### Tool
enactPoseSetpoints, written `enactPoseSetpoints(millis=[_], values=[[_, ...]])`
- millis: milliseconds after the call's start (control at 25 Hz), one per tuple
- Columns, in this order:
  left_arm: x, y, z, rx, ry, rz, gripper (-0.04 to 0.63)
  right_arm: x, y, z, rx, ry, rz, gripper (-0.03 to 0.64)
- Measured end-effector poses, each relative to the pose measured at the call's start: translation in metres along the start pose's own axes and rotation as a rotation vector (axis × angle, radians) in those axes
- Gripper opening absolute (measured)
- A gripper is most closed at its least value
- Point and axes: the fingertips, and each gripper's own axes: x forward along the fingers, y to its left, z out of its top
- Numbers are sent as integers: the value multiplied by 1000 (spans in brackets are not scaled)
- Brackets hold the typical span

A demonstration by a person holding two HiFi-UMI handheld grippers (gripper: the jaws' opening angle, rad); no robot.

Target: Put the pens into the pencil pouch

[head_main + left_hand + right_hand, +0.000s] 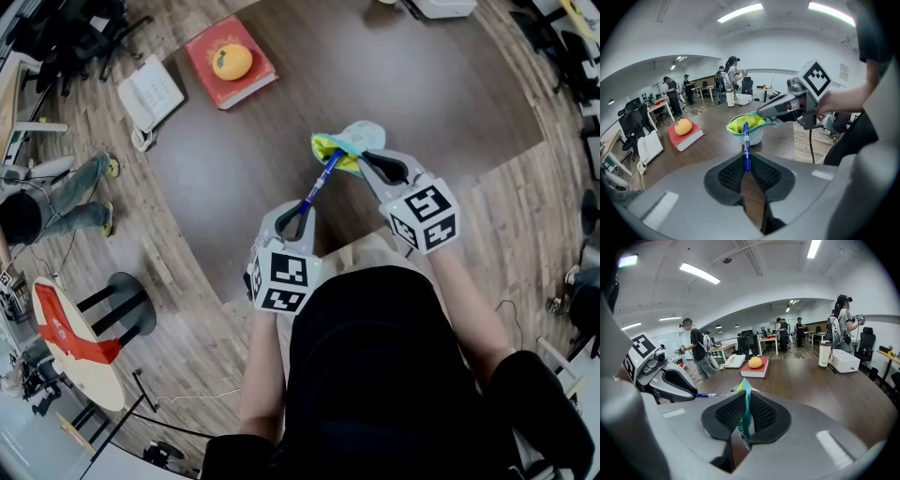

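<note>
Left gripper view: thin blue plastic pen [746, 149] clamped in left gripper [747, 174], tip at mouth of soft yellow-lined cloth pouch [745, 125]; pouch rim pinched by right gripper [746, 412]; pen likely light, stiff, slippery; best gripped mid-barrel.

Your desk [403, 84] is a broad, dark brown wooden top with a curved edge. On its far left a red book [208, 47] lies flat with an orange fruit [232, 61] on its cover, and a white phone [150, 94] sits just beside the book, near the desk's edge. At the far side you have a white box [442, 7] with a pale tumbler [825, 354] upright just beside it.
</note>
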Motion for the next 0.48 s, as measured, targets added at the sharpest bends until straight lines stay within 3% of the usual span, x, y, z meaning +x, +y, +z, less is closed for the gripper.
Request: enactPoseSetpoints(millis=[480], values=[[0, 0, 22, 6, -47, 2, 38, -1, -1, -2, 5, -8, 7, 38]])
